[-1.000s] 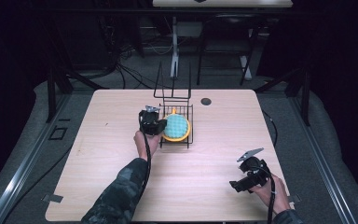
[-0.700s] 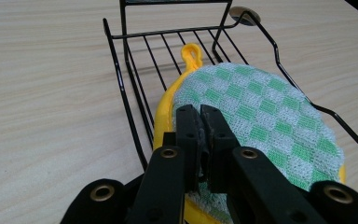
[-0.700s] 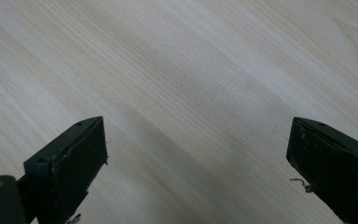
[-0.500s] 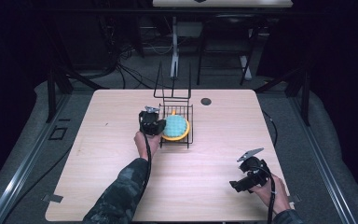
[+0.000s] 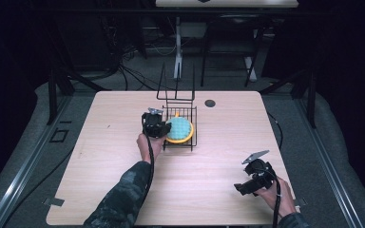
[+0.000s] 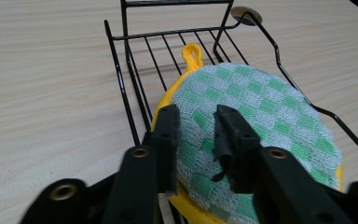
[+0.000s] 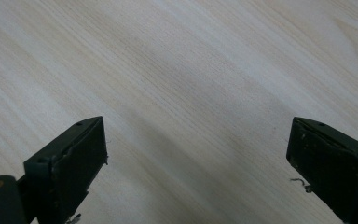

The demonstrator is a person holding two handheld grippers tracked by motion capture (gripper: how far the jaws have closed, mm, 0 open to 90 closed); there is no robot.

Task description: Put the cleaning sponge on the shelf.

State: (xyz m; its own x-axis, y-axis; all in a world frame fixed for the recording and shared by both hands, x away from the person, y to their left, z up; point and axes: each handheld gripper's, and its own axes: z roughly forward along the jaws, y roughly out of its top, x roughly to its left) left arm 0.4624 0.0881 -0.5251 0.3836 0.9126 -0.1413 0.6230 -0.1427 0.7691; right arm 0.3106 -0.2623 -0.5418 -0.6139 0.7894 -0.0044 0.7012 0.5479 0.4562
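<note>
A round green-and-white checked pad (image 6: 261,102) lies on a yellow pad with a loop (image 6: 192,51) inside a black wire rack (image 6: 121,79). My left gripper (image 6: 196,114) hovers over the near edge of the green pad (image 5: 179,127). Its jaws have just been opening and now stand apart, with the cloth showing in the gap and not pinched. In the high view the left gripper (image 5: 156,124) sits at the rack's (image 5: 178,102) left side. My right gripper (image 7: 198,135) is wide open over bare wood, held near the table's front right corner (image 5: 244,186).
A small dark round disc (image 5: 210,103) lies on the table behind the rack to its right. The rack has tall upright wires at its back. Cables trail from both grippers along the forearms.
</note>
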